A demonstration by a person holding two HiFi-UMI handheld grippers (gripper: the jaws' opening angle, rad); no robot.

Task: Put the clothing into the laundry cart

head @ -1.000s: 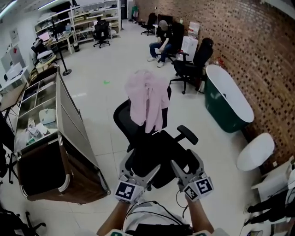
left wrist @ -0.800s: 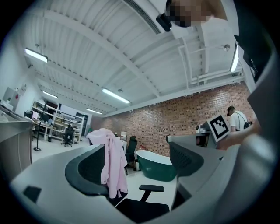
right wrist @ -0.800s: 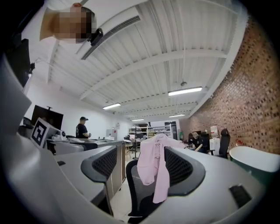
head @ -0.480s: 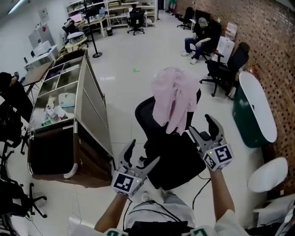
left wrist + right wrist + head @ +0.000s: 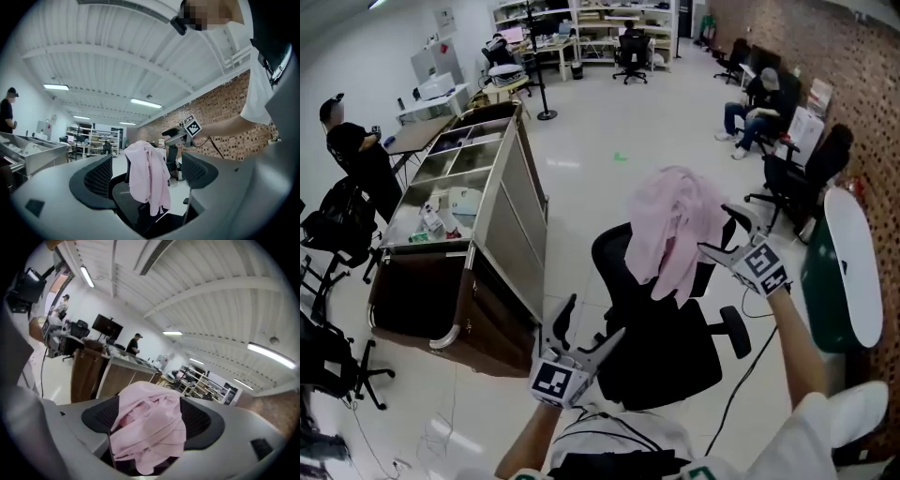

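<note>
The clothing (image 5: 675,230), a pale pink garment, is not in the laundry cart. It hangs draped over the top of the backrest of a black office chair (image 5: 661,342), with its folds falling down both sides of the backrest.

My right gripper (image 5: 715,230) is raised just beside the garment's right edge. Its jaws are opening, and in the right gripper view the pink cloth (image 5: 150,427) fills the gap between them. The pads stand to either side of it without pinching it. My left gripper (image 5: 595,319) is low, near the front of the chair's seat and well apart from the garment. Its jaws are spread wide with nothing in them. In the left gripper view the garment (image 5: 147,176) and the chair (image 5: 124,197) show further off through the gap.

The laundry cart (image 5: 511,211) stands to the left of the chair, near it but not touching. Its metal top is divided into open compartments. The one nearest the brown end holds a white folded item (image 5: 459,200) and some small mixed things (image 5: 427,222) that I cannot identify. At the near end is a deep brown bin (image 5: 408,300). Its inside is dark, so I cannot tell what it holds.
</note>
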